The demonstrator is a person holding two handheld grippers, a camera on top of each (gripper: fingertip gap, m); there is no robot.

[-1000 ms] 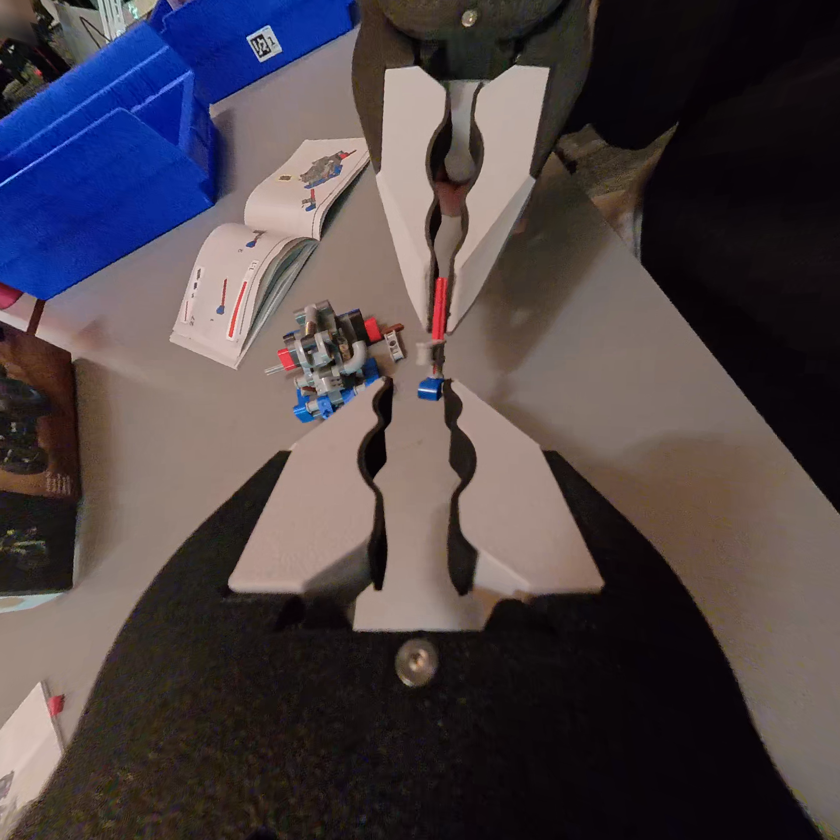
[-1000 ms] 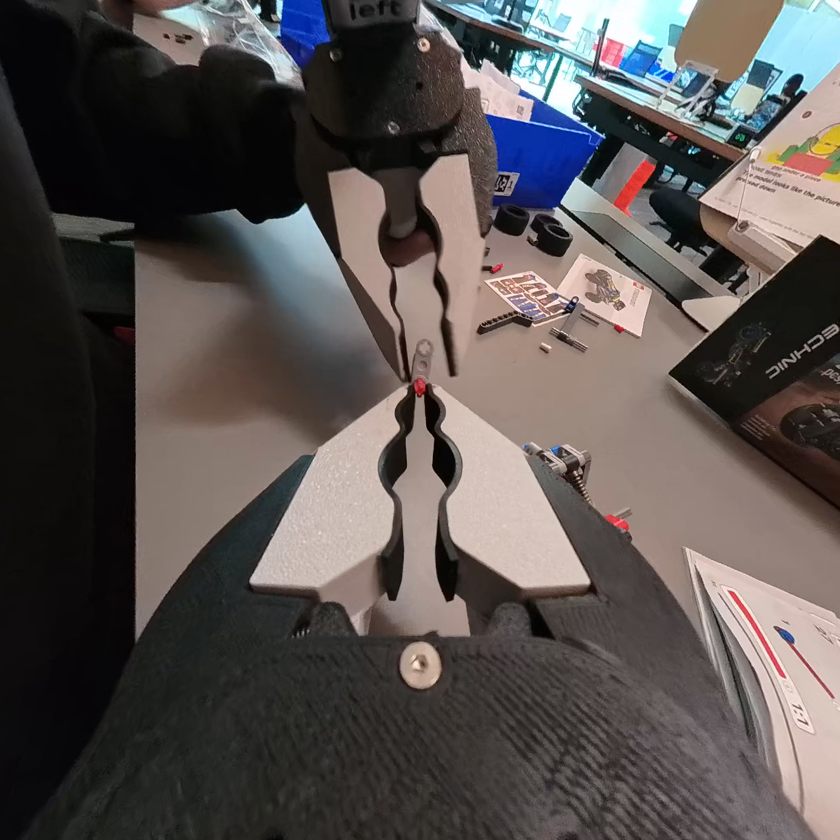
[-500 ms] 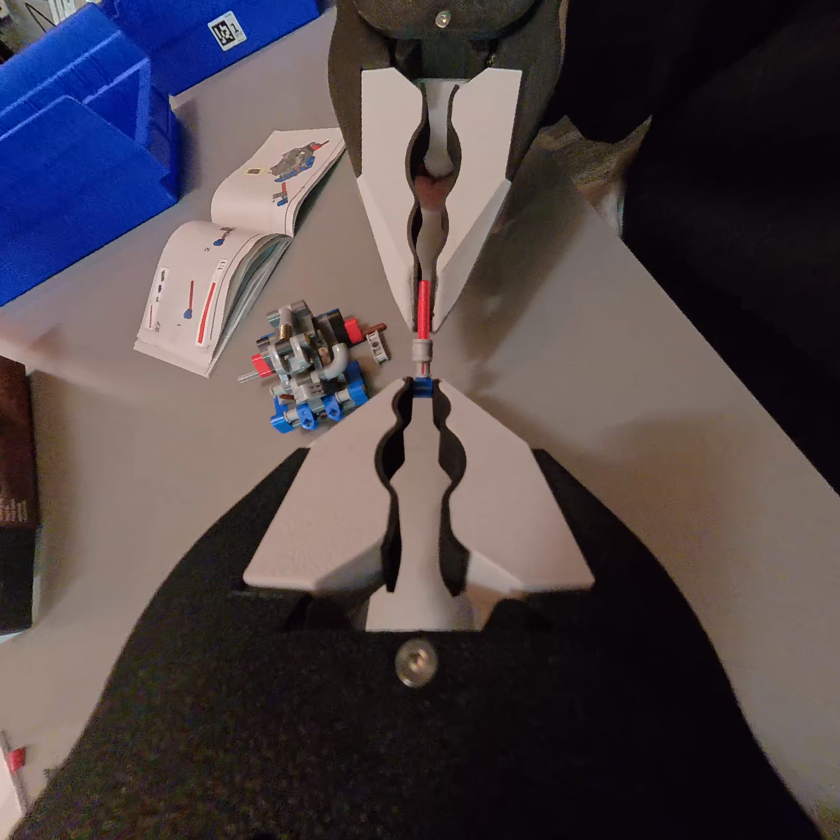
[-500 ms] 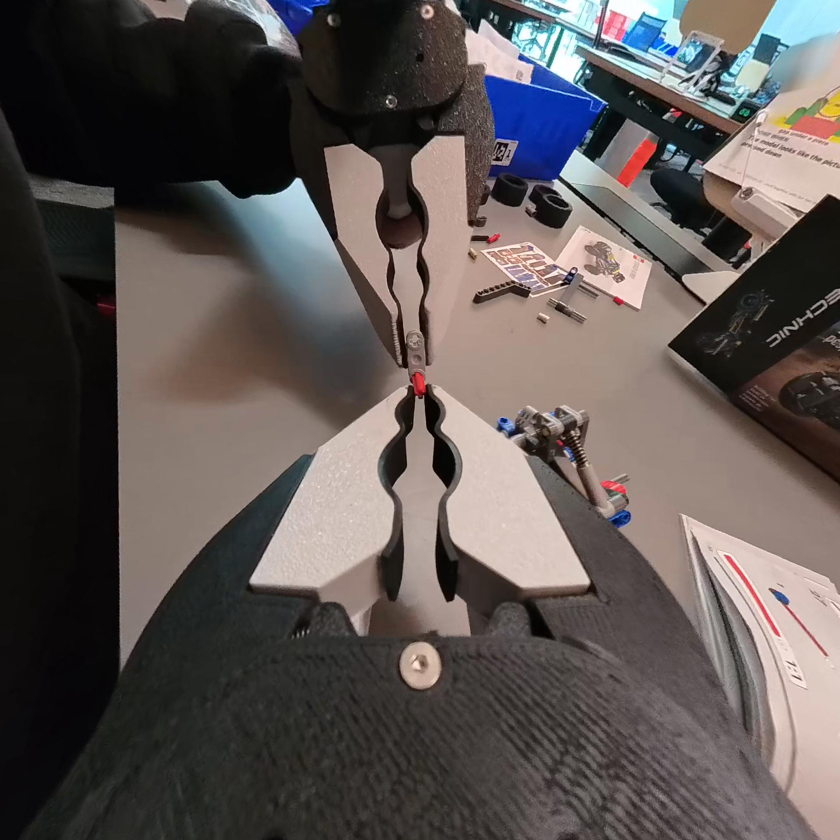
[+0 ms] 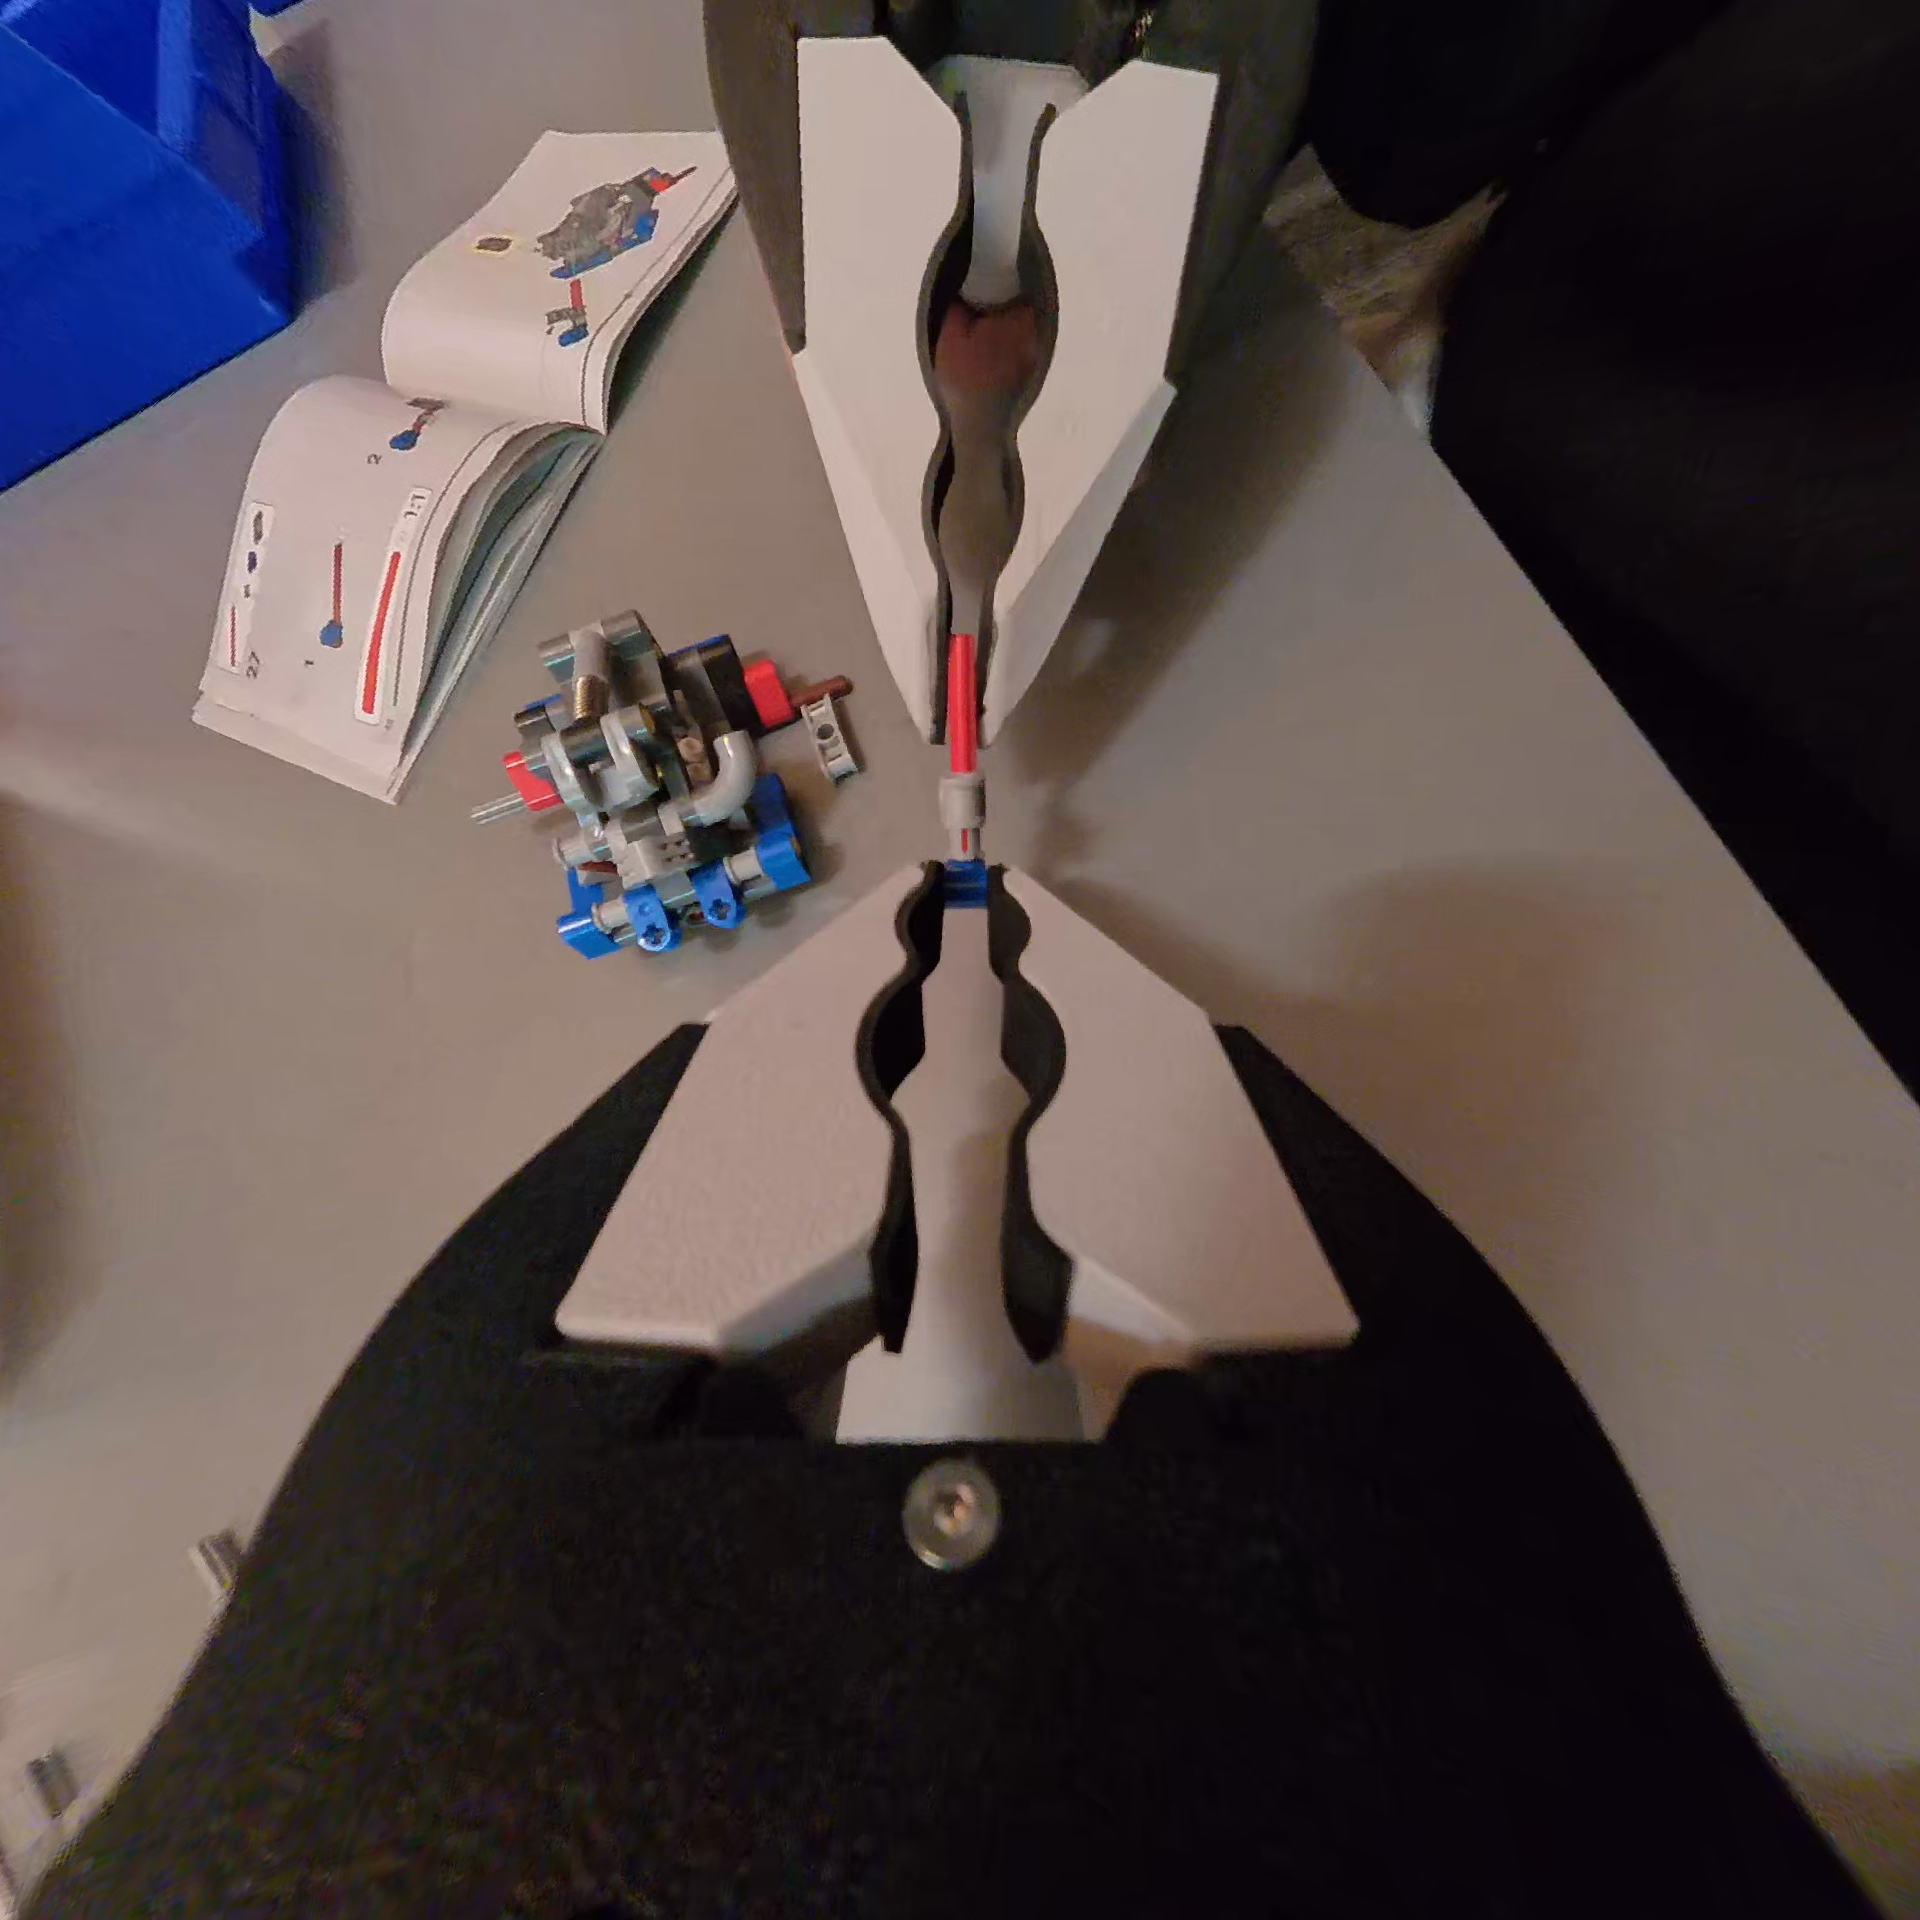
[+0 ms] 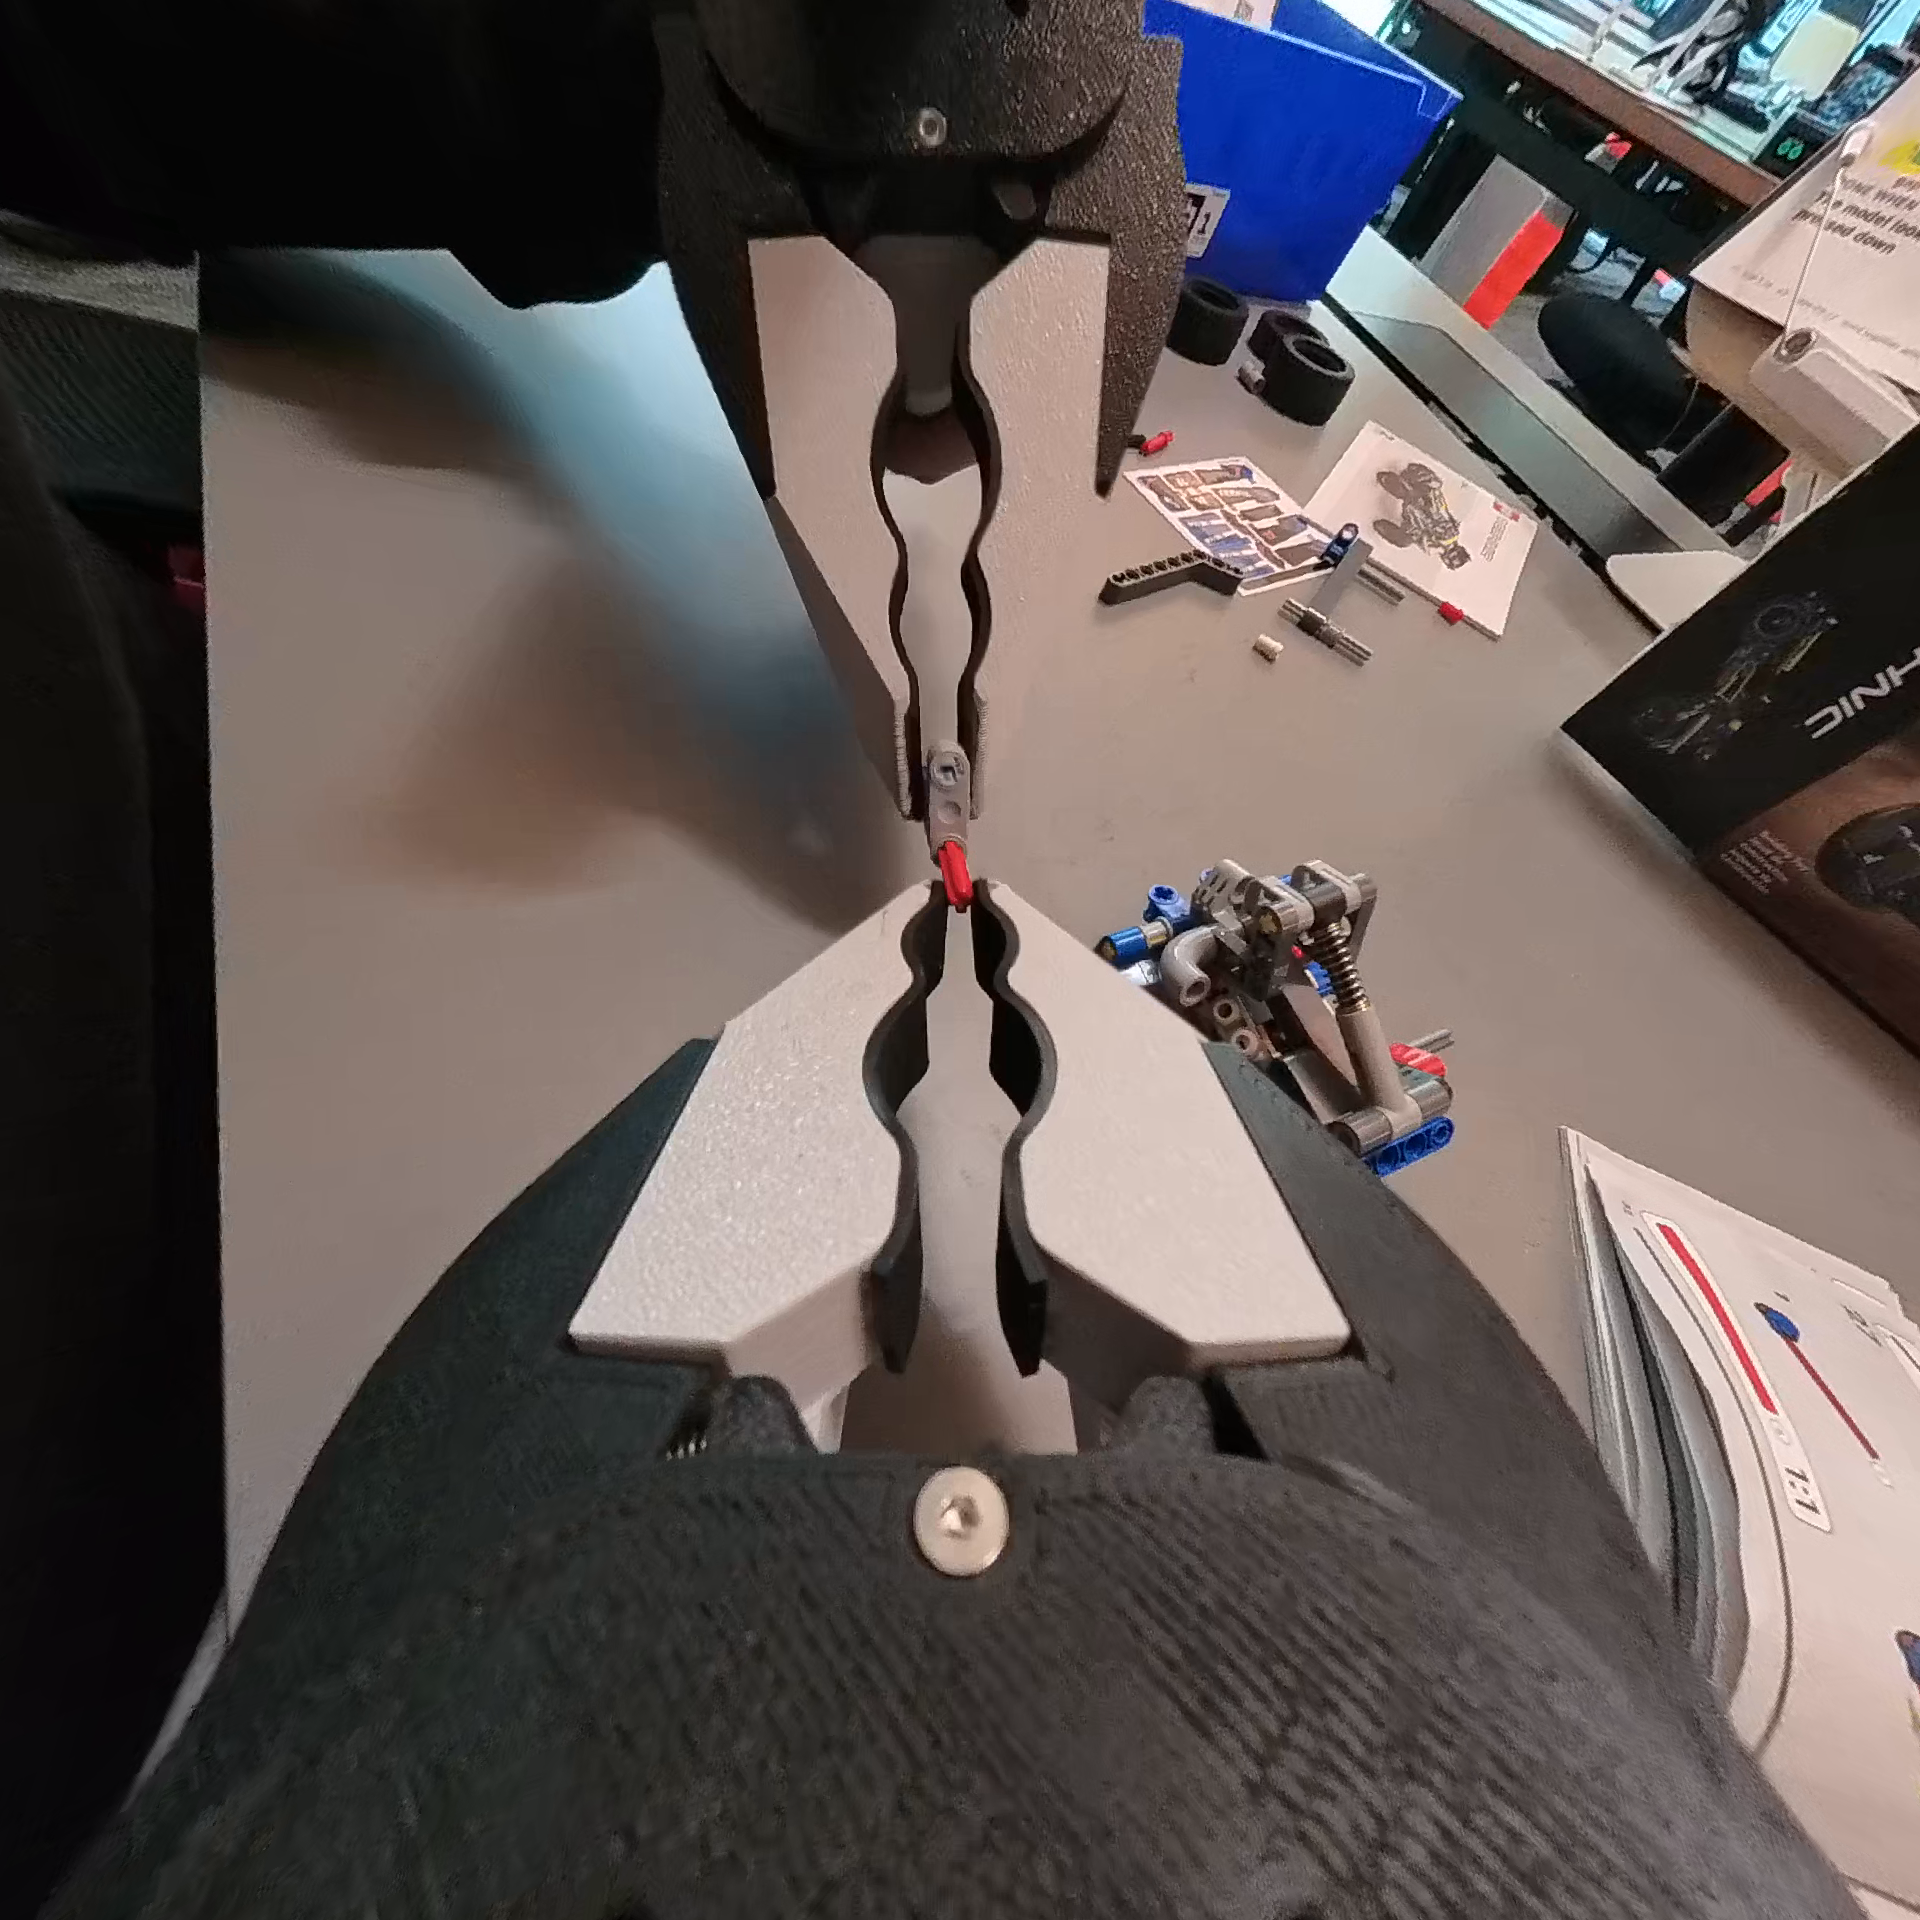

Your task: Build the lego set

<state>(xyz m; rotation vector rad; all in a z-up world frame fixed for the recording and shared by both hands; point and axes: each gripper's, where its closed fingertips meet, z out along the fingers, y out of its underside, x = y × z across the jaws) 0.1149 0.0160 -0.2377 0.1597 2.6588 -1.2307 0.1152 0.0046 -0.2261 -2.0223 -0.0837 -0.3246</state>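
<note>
My left gripper (image 5: 964, 883) has just closed from spread apart onto the blue-and-grey connector piece (image 5: 964, 891) at the tip of the red rod (image 5: 962, 698), which my right gripper (image 6: 958, 902) keeps clamped above the counter (image 5: 1299, 831), near its right edge.

print on: open booklet (image 5: 416, 540) | black box (image 6: 1766, 748) | white label (image 6: 1208, 223) on blue bin (image 6: 1309, 125) | tilted placard (image 6: 1860, 208)
</note>
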